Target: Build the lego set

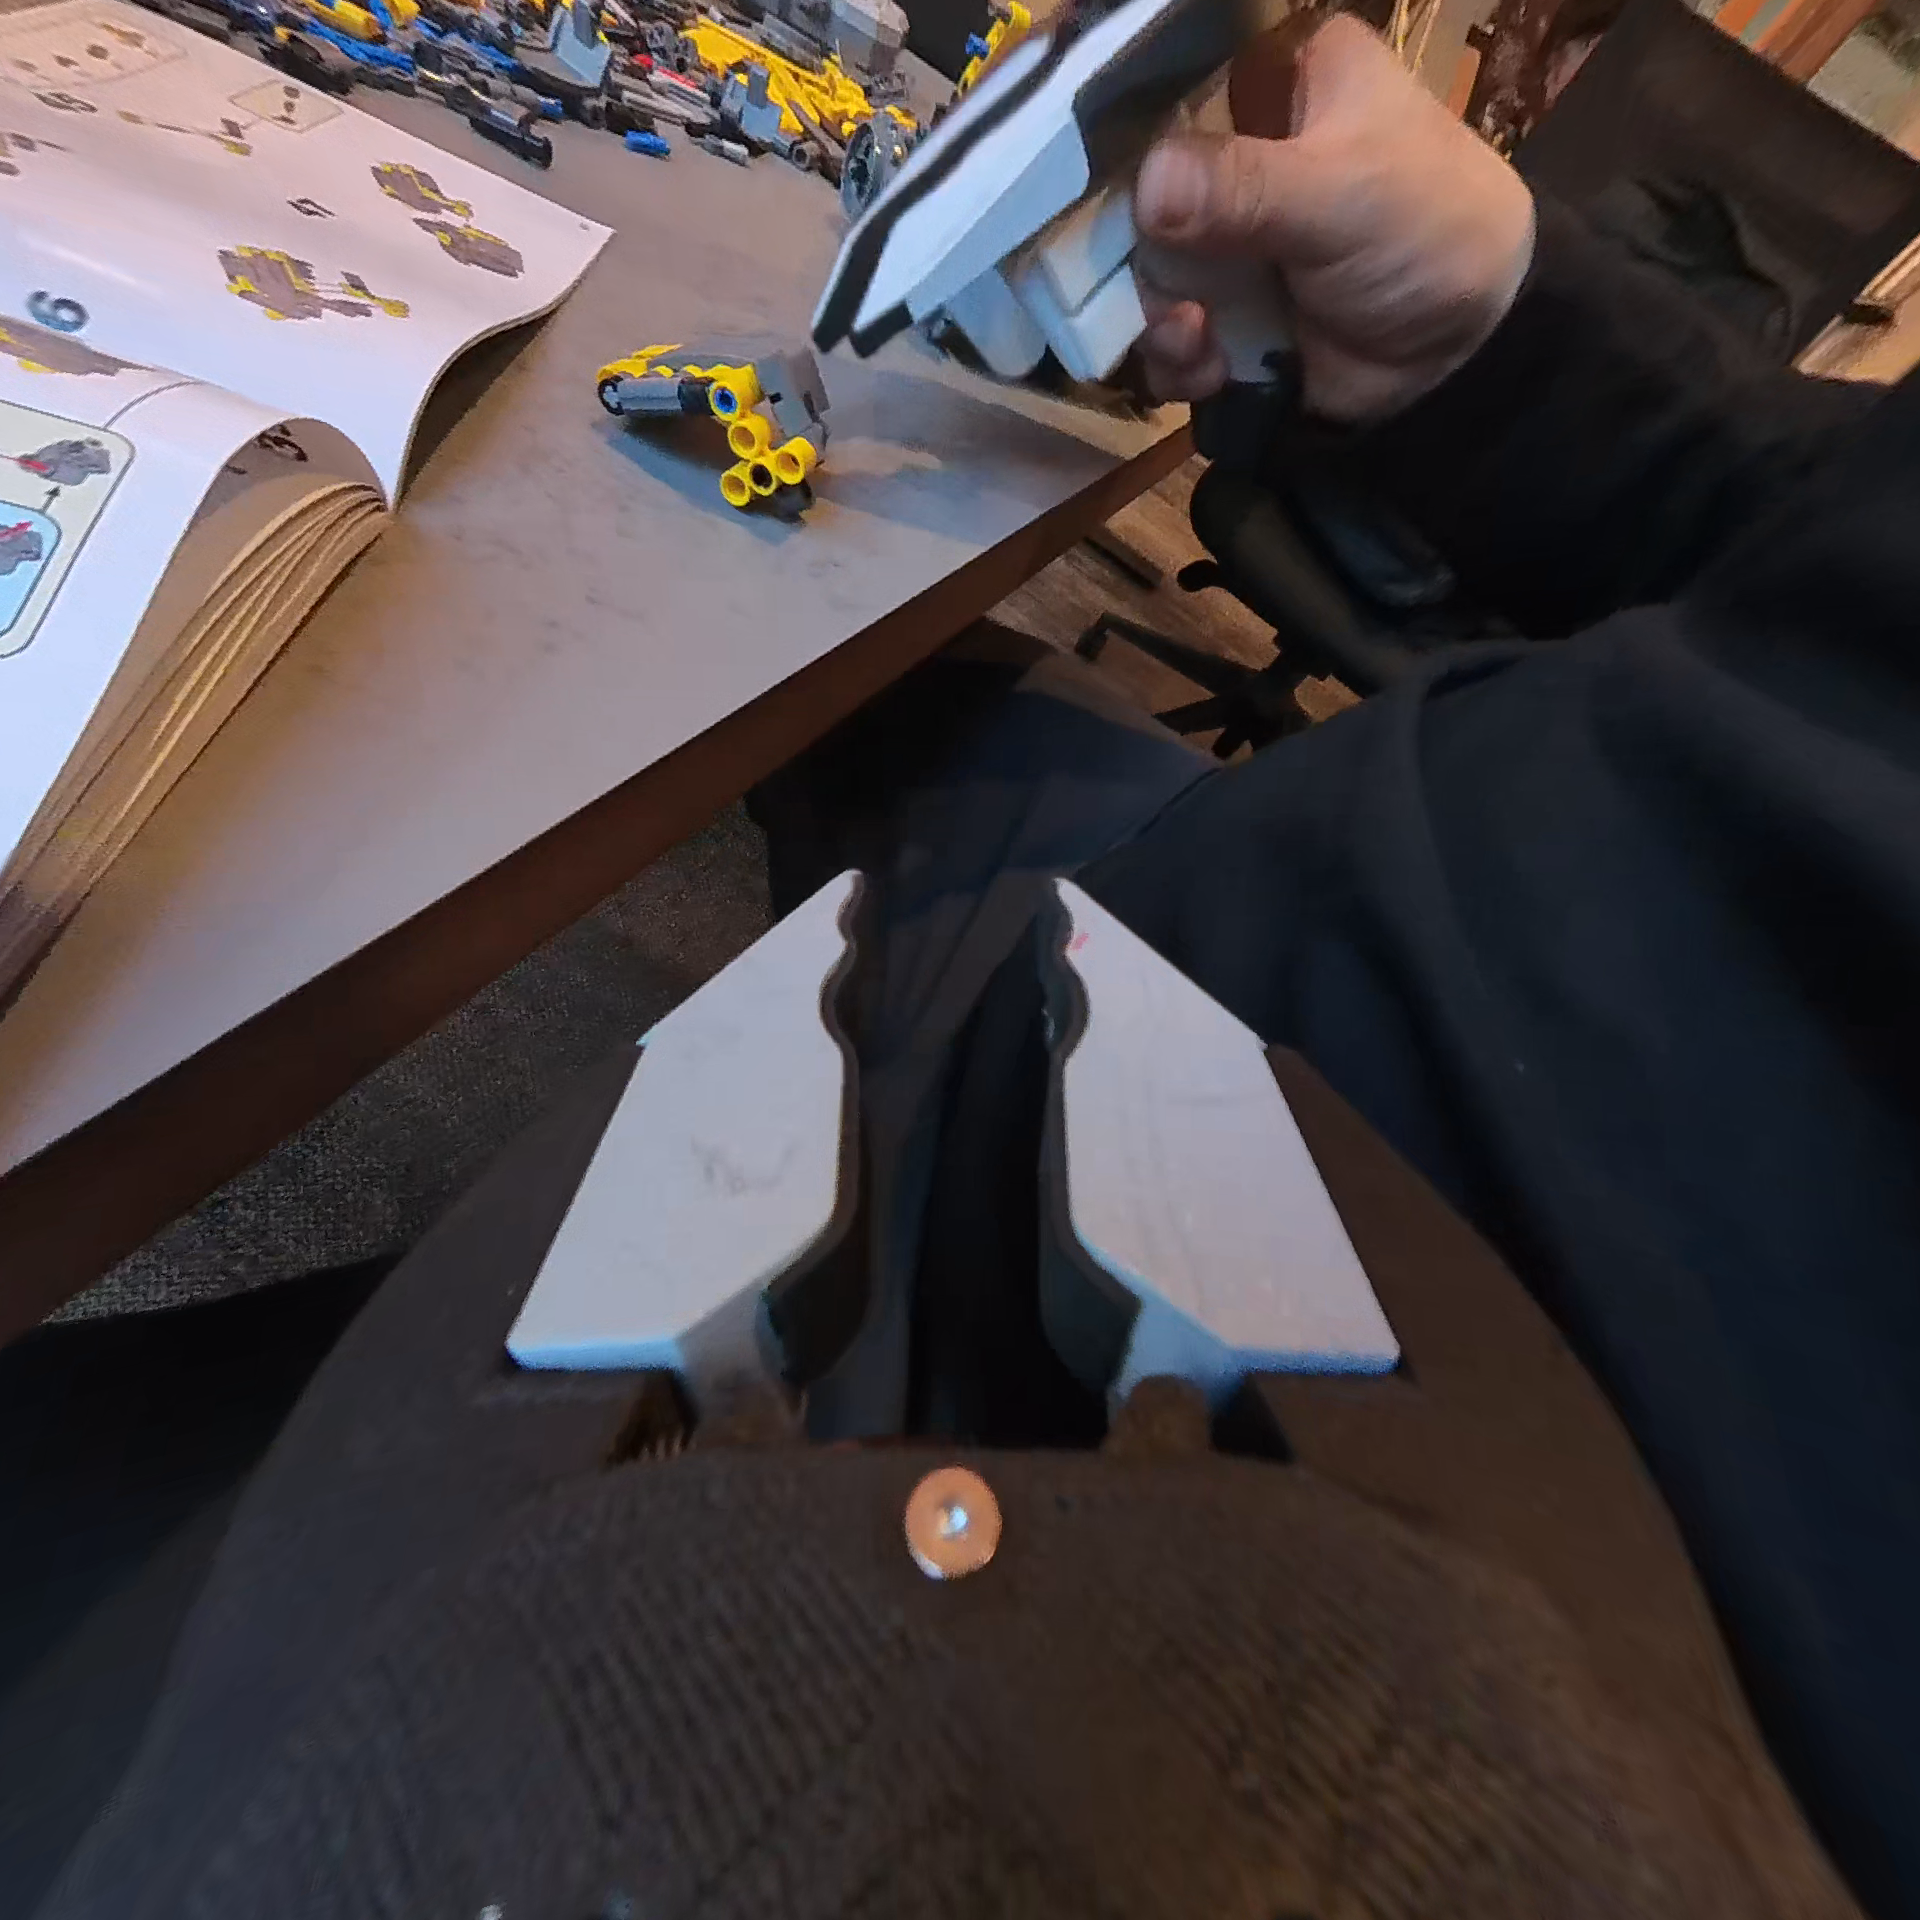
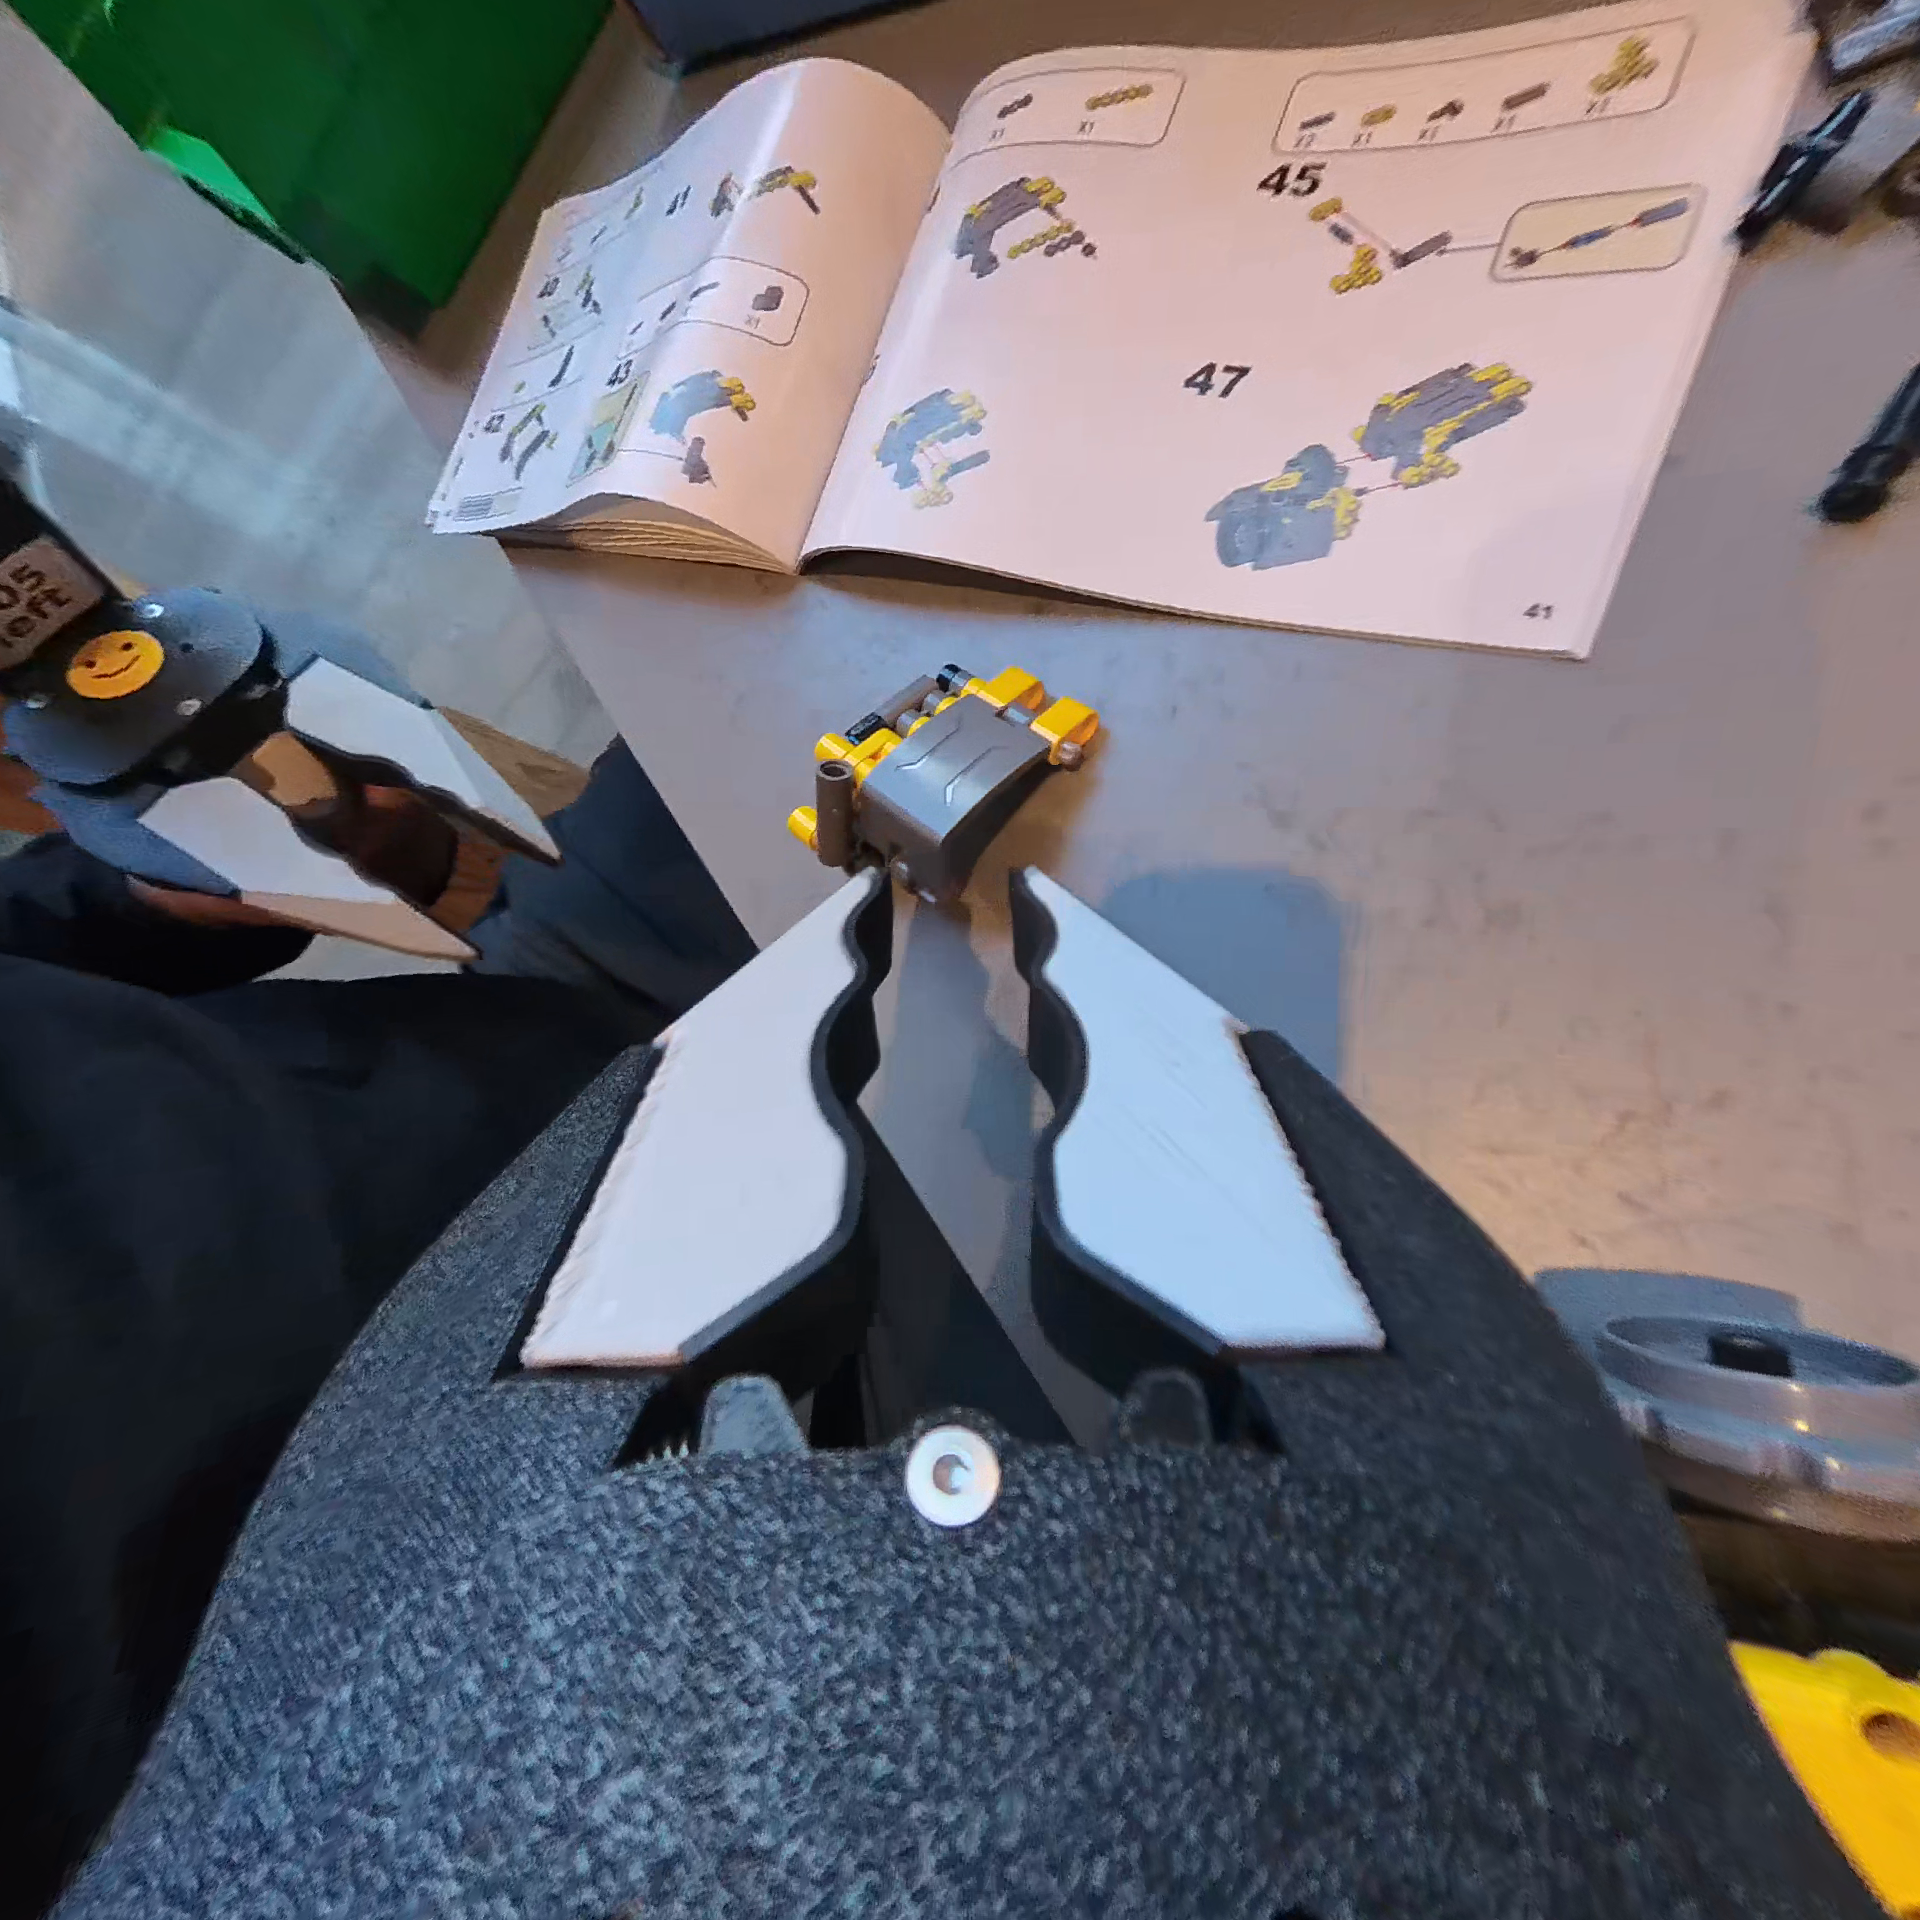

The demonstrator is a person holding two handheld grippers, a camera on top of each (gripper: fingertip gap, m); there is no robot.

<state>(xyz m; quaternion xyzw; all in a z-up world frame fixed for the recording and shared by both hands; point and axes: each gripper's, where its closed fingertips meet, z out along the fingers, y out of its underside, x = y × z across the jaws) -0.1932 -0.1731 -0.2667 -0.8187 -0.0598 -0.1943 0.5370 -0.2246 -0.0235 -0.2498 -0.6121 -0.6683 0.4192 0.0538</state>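
The right gripper point(image 2: 948, 883) hangs with its jaws parted and empty, tips just short of a small yellow-and-grey brick assembly point(image 2: 940, 781) lying on the grey table point(image 2: 1455, 883). Beyond it lies an open instruction booklet point(image 2: 1143, 343). Off the table's near edge to the left, the left gripper point(image 1: 956, 904) is also spread and empty, over dark clothing point(image 1: 1558, 1039). Loose bricks point(image 1: 727, 73) crowd the far tabletop.

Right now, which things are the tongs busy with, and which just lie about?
With the tongs:
right tongs, open, at the grey-and-yellow brick assembly
left tongs, open, off the table

Lying about:
open booklet
loose bricks
grey round part
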